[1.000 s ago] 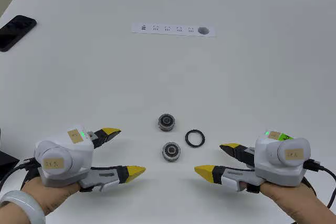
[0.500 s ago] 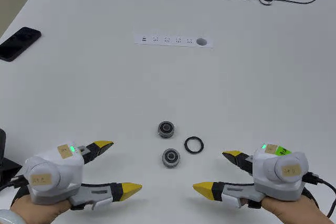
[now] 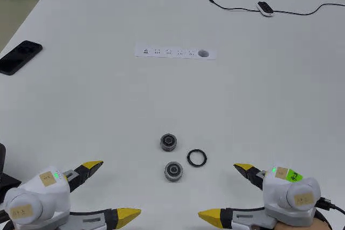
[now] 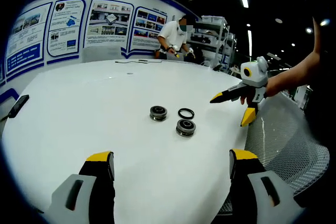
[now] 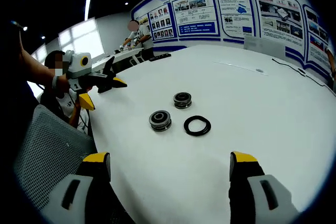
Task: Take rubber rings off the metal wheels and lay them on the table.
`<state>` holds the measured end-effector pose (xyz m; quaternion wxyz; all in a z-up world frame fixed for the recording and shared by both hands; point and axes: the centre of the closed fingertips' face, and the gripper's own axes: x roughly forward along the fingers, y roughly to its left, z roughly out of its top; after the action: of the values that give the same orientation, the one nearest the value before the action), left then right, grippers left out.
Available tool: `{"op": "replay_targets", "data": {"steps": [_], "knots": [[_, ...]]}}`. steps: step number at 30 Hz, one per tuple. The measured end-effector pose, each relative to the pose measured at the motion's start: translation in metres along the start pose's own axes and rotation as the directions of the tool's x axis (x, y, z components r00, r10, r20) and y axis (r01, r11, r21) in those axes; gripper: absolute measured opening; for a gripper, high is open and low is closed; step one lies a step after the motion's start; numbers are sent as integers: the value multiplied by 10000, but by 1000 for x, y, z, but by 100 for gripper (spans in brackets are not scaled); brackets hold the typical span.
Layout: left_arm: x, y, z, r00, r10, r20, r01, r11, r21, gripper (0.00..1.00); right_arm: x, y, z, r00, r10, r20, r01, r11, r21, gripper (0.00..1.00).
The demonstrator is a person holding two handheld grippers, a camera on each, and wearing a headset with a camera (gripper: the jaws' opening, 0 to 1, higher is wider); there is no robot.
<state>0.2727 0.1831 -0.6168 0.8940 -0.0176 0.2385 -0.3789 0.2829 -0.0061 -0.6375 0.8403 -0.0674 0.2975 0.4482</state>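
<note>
Black ring [image 3: 197,158] beside wheels [image 3: 173,170]; tan labels [image 3: 303,200] illegible

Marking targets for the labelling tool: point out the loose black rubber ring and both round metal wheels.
Loose black rubber ring [image 5: 198,134]: right gripper view, near side of band.
Nearer round metal wheel [image 3: 173,171]: head view, hub.
Farther round metal wheel [image 3: 169,142]: head view, hub.
</note>
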Motion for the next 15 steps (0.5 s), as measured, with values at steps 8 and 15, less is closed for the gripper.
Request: {"op": "replay_targets", "data": {"steps": [8,15], "knots": [[1,-15,-7,9991,-381,-195,386,9988,308,100,-5,-4,4,9993,-160,324,167,9997,-204,99],[1,-16,-4,9990,-447,-94,451,9982,407,100,-4,-6,7,9992,-201,339,207,9996,-193,99]]}}
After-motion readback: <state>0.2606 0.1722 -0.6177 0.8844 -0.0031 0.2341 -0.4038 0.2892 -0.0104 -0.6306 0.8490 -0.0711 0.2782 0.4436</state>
